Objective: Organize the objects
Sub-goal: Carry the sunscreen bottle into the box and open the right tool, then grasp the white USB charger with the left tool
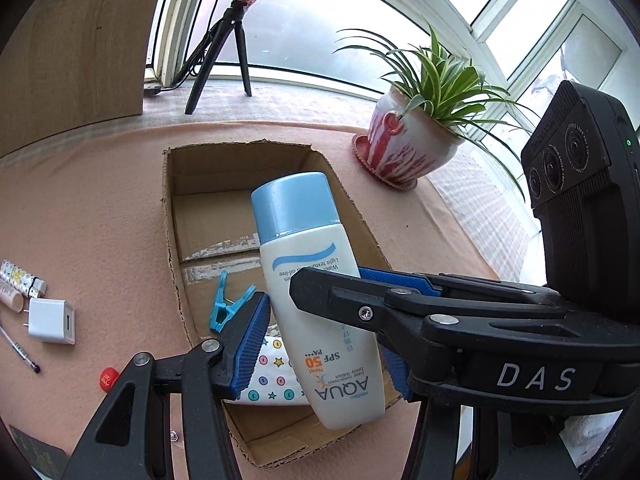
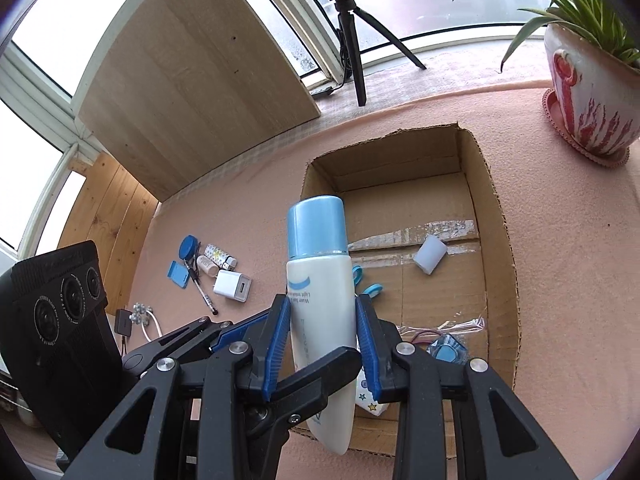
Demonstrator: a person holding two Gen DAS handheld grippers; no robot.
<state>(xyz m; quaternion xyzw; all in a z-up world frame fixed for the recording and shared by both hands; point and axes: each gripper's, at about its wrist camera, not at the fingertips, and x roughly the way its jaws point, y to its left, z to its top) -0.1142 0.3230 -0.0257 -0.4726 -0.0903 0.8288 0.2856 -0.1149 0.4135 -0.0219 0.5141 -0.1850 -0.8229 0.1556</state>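
A white sunscreen bottle [image 1: 316, 312] [image 2: 320, 292] with a light blue cap hangs tilted over the near end of an open cardboard box [image 1: 168, 200] [image 2: 500, 220]. My left gripper [image 1: 320, 336] [image 2: 312, 340] is shut on the bottle's broad lower body. Coming in from the right, my right gripper [image 1: 332, 278] [image 2: 322, 304] is shut across the bottle's narrow sides, its blue pads [image 2: 280, 340] pressed on it. In the box lie a blue clip [image 1: 224, 308], a star-patterned pouch [image 1: 272, 376], a white cap [image 2: 430, 254] and a clear bag [image 2: 444, 348] with something blue inside.
On the pink cloth left of the box lie a white charger [image 1: 52, 320] [image 2: 232, 286], a pen [image 2: 204, 292], small tubes and a red cap [image 1: 108, 378]. A potted plant [image 1: 404, 148] [image 2: 588, 92] stands right of the box. A tripod [image 1: 224, 52] and a wooden board [image 2: 192, 92] stand behind.
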